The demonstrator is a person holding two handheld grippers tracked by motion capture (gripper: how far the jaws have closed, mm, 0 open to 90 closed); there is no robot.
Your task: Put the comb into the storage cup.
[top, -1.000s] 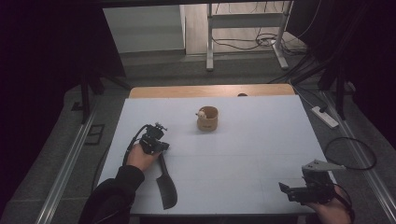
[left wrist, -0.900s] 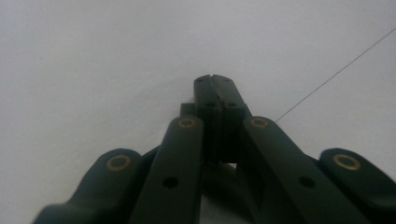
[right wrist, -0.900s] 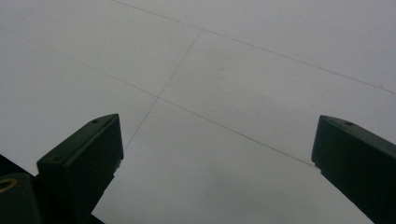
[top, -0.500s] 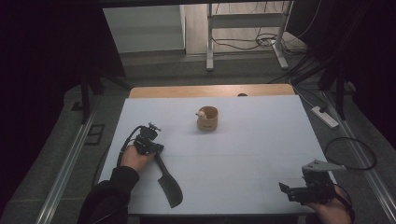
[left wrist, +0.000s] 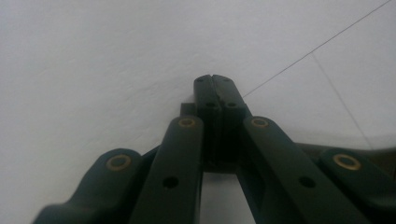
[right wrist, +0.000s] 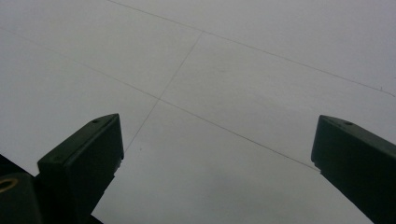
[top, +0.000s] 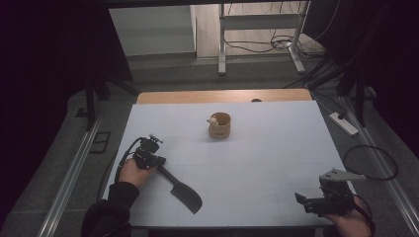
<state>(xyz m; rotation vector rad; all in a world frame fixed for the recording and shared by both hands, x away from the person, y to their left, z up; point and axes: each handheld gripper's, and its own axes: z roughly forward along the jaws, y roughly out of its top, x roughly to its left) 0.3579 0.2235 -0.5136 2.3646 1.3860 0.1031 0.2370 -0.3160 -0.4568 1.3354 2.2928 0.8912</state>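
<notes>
A small wooden cup point(top: 220, 126) stands upright on the far middle of the white table top point(top: 267, 163), with a small pale thing point(top: 213, 120) at its left rim. My left gripper point(top: 192, 203) lies low over the near left of the table, its long black jaws pointing to the near right. Those jaws meet at the tips with nothing between them, so the left gripper point(left wrist: 215, 80) is shut. At the near right corner my right gripper point(top: 304, 201) points left. The right gripper point(right wrist: 217, 135) is open over bare table.
A wooden strip point(top: 222, 96) edges the table's far side. A power strip point(top: 343, 123) and a looped cable point(top: 371, 163) lie to the right of the table. A metal frame point(top: 222, 44) stands on the floor beyond.
The left hand has shifted to the left and its shut jaws have swung, so the tips now point more to the right. The right gripper has kept still.
</notes>
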